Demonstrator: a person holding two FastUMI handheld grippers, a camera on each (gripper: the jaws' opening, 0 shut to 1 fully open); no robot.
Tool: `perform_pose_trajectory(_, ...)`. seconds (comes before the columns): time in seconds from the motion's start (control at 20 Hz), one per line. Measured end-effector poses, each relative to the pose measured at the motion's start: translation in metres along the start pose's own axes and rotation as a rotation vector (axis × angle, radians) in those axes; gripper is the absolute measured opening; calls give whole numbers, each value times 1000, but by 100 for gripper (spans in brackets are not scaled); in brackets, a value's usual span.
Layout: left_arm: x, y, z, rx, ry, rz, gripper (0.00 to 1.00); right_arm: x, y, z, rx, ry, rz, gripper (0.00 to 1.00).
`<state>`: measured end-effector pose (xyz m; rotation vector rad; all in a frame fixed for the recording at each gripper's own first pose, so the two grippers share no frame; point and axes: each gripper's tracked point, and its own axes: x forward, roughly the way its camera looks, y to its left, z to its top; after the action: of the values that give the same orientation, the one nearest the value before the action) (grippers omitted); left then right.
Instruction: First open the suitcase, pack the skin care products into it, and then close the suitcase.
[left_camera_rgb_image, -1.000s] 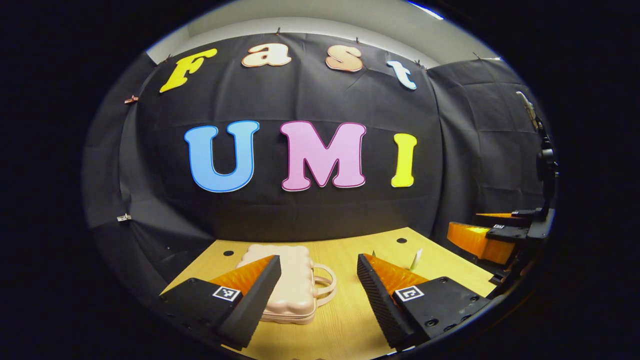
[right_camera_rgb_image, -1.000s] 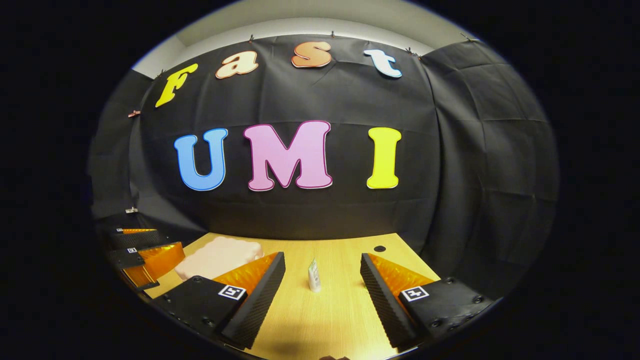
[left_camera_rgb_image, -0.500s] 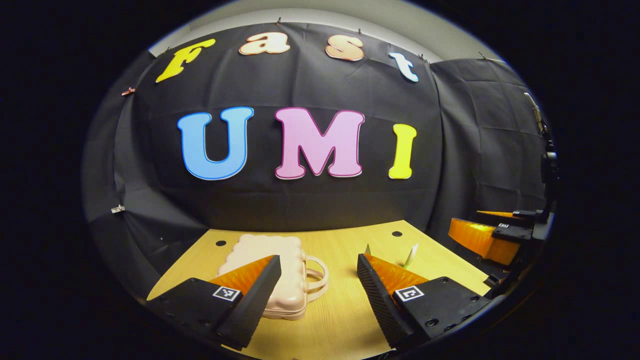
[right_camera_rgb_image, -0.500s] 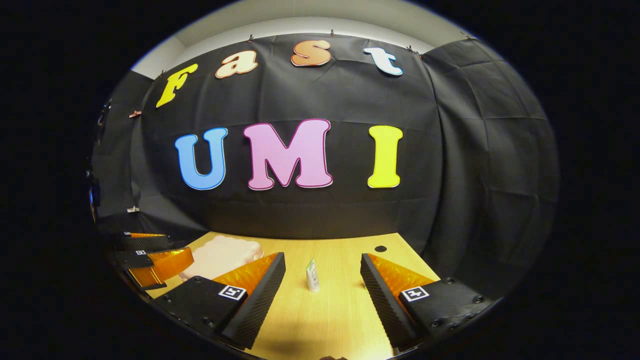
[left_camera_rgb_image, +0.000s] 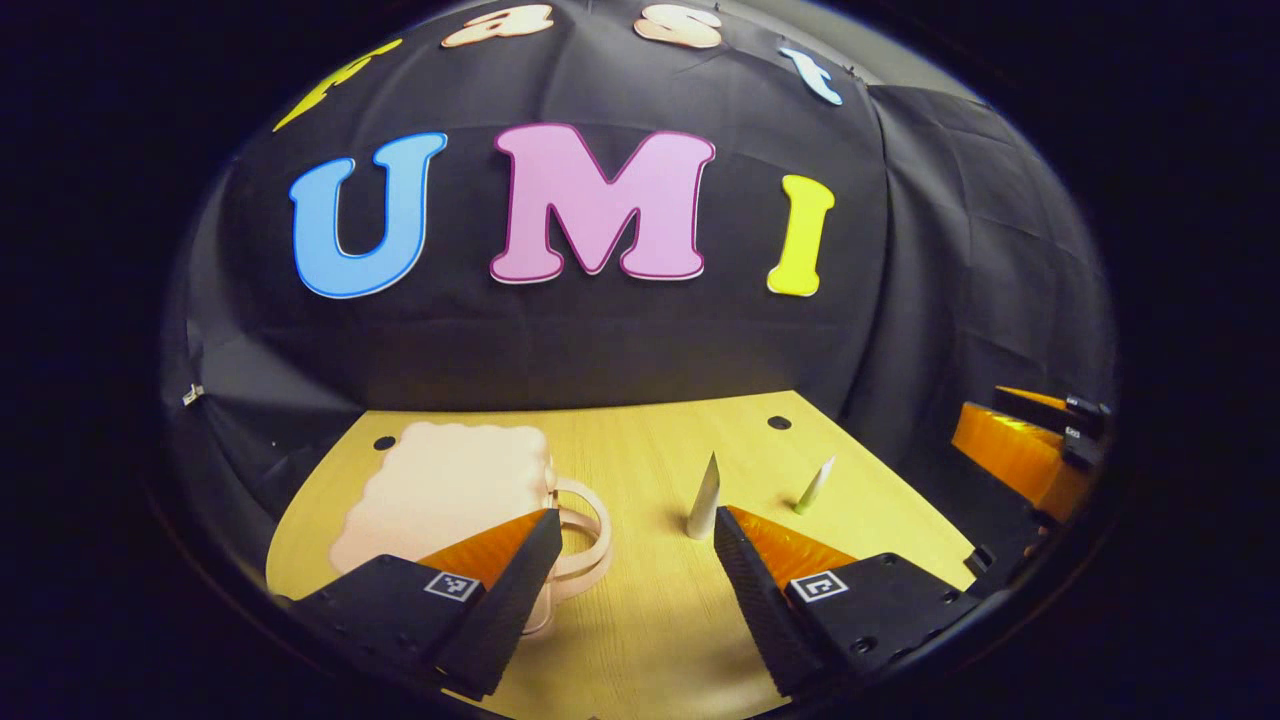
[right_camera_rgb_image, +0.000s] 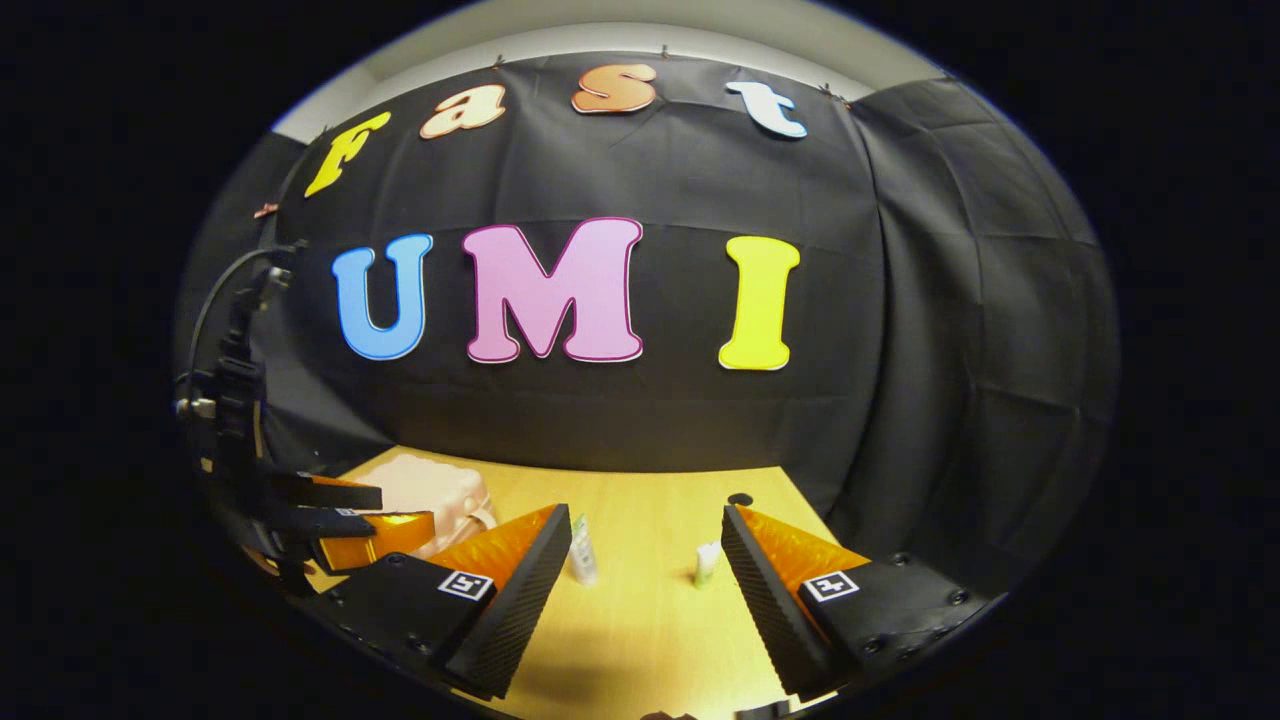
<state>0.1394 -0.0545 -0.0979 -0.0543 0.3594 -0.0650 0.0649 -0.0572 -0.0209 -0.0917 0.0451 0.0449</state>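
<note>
A closed pale pink suitcase (left_camera_rgb_image: 450, 490) with a scalloped edge lies flat on the wooden table (left_camera_rgb_image: 640, 620), its handle pointing right. My left gripper (left_camera_rgb_image: 638, 520) is open above the table, its left finger over the suitcase's near right corner. Two white skin care tubes stand upright: one (left_camera_rgb_image: 704, 496) just ahead of my left gripper's right finger, a smaller one (left_camera_rgb_image: 814, 485) farther right. In the right gripper view the suitcase (right_camera_rgb_image: 430, 490) sits at the left, and the tubes (right_camera_rgb_image: 582, 553) (right_camera_rgb_image: 706, 563) stand between the open fingers of my right gripper (right_camera_rgb_image: 645, 520). The left gripper (right_camera_rgb_image: 340, 510) shows at the left there.
The table has round cable holes (left_camera_rgb_image: 779, 422) near its back corners. The black cloth wall closes the back and both sides. The right gripper (left_camera_rgb_image: 1020, 450) hangs beyond the table's right edge in the left gripper view. A cable (right_camera_rgb_image: 215, 300) runs up from the left gripper.
My left gripper has risen and tilted down and forward; more of the suitcase top and both tubes show. My right gripper has turned right, bringing the second tube into view.
</note>
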Motion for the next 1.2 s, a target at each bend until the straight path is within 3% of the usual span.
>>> perform_pose_trajectory(0.2,68,9,-21,-9,98,62,96,26,-6,-24,-14,52,64,96)
perform_pose_trajectory(0.4,120,19,-41,-27,171,111,93,53,-23,-40,-36,87,66,96)
perform_pose_trajectory(0.8,179,42,-95,-47,339,196,81,76,-39,-58,-10,147,75,96)
perform_pose_trajectory(0.85,182,44,-100,-50,361,209,66,77,-40,-61,-6,157,75,96)
perform_pose_trajectory(0.9,182,50,-105,-46,377,232,56,78,-39,-62,-3,164,77,96)
perform_pose_trajectory(0.95,184,56,-107,-51,379,238,36,78,-36,-62,-5,167,79,96)
perform_pose_trajectory(1.05,182,48,-98,-93,358,185,20,78,-37,-63,-15,166,77,96)
perform_pose_trajectory(1.2,167,44,-68,-111,323,116,13,72,-27,-52,-10,155,72,96)
